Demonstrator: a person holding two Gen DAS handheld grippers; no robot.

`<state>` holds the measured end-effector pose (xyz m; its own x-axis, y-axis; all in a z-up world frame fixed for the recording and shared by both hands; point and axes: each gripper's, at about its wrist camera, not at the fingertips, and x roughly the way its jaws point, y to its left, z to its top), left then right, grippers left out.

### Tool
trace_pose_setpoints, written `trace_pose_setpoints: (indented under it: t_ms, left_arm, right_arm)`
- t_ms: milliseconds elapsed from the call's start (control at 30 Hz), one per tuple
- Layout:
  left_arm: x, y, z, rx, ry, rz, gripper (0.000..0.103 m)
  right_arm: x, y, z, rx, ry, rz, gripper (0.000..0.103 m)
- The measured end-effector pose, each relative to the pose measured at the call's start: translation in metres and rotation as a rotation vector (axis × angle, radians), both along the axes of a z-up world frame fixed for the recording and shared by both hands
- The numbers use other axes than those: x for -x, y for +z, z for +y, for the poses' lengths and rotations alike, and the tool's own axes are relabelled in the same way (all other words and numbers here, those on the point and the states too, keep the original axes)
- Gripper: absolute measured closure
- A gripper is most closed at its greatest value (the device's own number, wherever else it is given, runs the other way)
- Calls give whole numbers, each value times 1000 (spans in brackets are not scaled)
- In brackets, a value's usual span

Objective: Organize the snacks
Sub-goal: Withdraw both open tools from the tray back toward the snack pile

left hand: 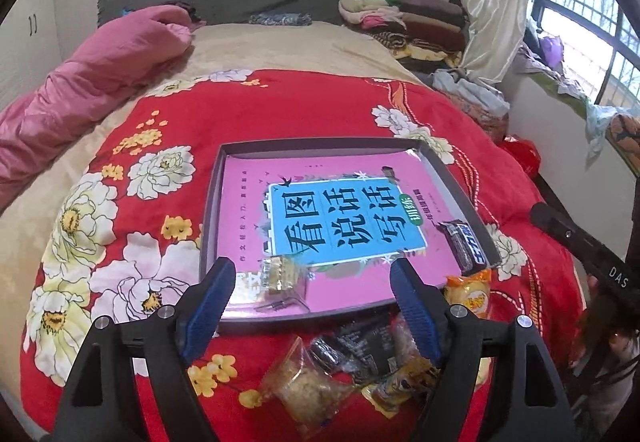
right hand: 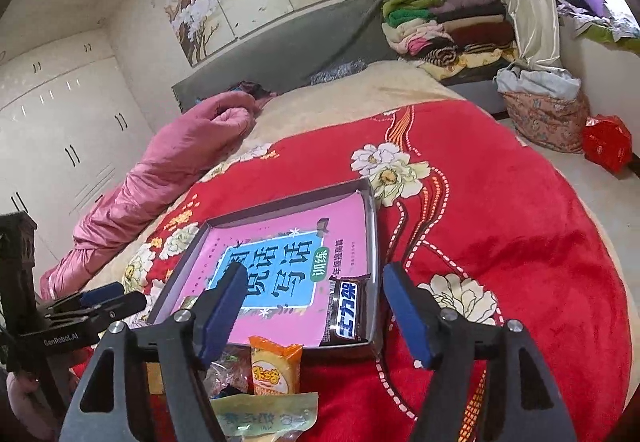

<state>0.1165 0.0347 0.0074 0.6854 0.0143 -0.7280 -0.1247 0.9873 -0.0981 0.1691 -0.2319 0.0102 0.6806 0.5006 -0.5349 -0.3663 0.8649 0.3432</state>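
A bed fills both views, covered by a red flowered blanket (left hand: 280, 109), with a pink quilt (left hand: 80, 89) bunched along its left side and folded clothes (left hand: 404, 17) stacked at the upper right near the window. At the centre of the left wrist view lies a shallow grey tray (left hand: 218, 177) holding a pink book (left hand: 344, 217). A dark chocolate bar (left hand: 466, 246) lies in the tray's lower right corner, and a small clear-wrapped gold snack (left hand: 280, 274) lies at its lower left. Below the tray's near edge a loose pile of snack packets (left hand: 360, 362) rests on the blanket, and an orange packet (left hand: 468, 292) leans against the tray's edge; some packets at the bottom are too hidden behind the fingers to identify.

The left gripper (left hand: 314, 306) hangs over the tray's near edge and the pile, fingers wide apart, nothing between them. In the right wrist view the right gripper (right hand: 316, 312) has its fingers apart, empty, framing the chocolate bar (right hand: 346, 312) in the tray (right hand: 374, 242).
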Motion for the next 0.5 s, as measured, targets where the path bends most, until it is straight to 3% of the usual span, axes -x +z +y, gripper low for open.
trace_pose_setpoints:
  t_ms: [233, 500]
  left_arm:
    - [17, 7, 1, -33, 13, -21, 22]
    - [33, 8, 6, -48, 5, -21, 21]
  right_arm:
    - [8, 4, -4, -3, -19, -7, 26]
    - [14, 8, -5, -5, -14, -5, 25]
